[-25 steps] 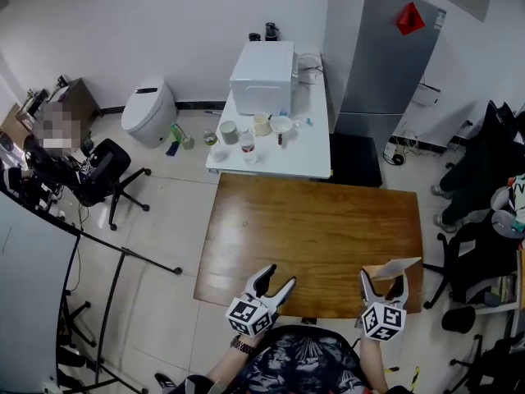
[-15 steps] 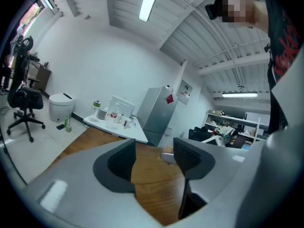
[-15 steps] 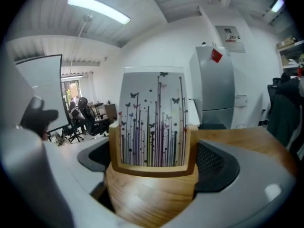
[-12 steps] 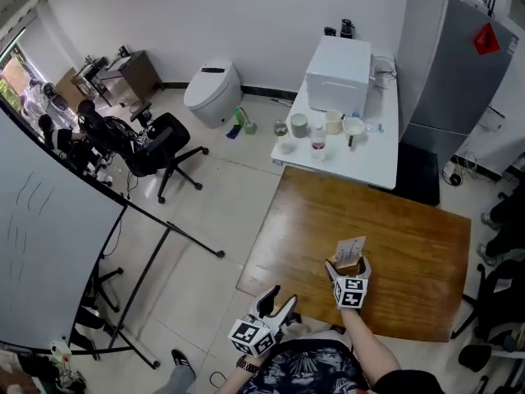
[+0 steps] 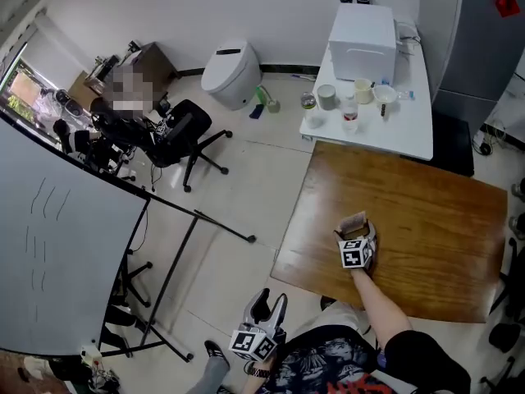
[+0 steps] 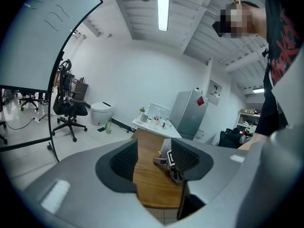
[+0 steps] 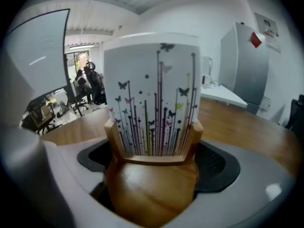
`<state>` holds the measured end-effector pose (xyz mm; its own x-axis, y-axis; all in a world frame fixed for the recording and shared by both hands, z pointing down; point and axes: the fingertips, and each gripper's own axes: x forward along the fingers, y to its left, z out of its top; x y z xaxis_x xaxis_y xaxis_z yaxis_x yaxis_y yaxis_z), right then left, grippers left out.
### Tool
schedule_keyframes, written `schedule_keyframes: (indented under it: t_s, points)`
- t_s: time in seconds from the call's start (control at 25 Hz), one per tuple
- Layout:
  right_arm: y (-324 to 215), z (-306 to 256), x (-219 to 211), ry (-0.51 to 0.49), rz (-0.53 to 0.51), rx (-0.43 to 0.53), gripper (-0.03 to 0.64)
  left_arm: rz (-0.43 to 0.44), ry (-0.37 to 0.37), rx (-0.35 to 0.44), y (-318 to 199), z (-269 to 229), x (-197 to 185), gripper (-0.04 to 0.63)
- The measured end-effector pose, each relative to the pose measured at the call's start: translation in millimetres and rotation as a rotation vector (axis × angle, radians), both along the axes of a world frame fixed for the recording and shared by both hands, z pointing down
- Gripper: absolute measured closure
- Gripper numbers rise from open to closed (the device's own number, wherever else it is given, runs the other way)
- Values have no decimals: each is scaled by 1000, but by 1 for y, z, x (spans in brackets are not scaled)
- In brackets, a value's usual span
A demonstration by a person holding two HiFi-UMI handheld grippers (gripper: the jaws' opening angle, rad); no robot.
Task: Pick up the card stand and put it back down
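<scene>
Travel is the change: our right tongs, clenched on the stand, have carried it from the near right edge to the worktop's left middle. Whether it touches down, we cannot tell. Our left tongs are closing on nothing, off the worktop. Setting down remains, we judge.

Rounded wooden card stand, upright, white butterfly-printed card in its slot, clamped between right gripper jaws, over wooden table.

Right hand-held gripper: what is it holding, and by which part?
The right hand-held gripper holds the card stand by its rounded wooden base.
</scene>
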<state>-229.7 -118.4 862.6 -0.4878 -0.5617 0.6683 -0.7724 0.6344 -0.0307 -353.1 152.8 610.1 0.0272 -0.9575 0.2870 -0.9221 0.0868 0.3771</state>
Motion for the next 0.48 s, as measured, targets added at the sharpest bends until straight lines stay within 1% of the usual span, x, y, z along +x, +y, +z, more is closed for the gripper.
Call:
schedule_keyframes:
  t_s: [0.08, 0.12, 0.2, 0.28, 0.36, 0.4, 0.44, 0.48]
  points:
    - [12, 1, -5, -11, -62, -38, 83, 21, -6, 14, -6, 0, 2, 371]
    - [16, -2, 0, -29, -64, -54, 75, 37, -8, 18, -11, 1, 5, 371]
    - [20, -14, 26, -84, -6, -62, 71, 77, -7, 22, -25, 5, 14, 371]
    - [25, -37, 60, -188, 72, -51, 75, 122, 1, 31, -43, 6, 28, 371]
    - [38, -68, 99, -307, 150, -57, 98, 170, 6, 45, -63, 2, 43, 371]
    - [45, -86, 121, -346, 191, -54, 113, 197, 2, 46, -72, -1, 51, 371]
    - [51, -104, 143, -367, 230, -39, 150, 225, -8, 42, -81, -4, 59, 371]
    - [56, -123, 166, -372, 262, -12, 212, 252, -22, 37, -90, -6, 67, 371]
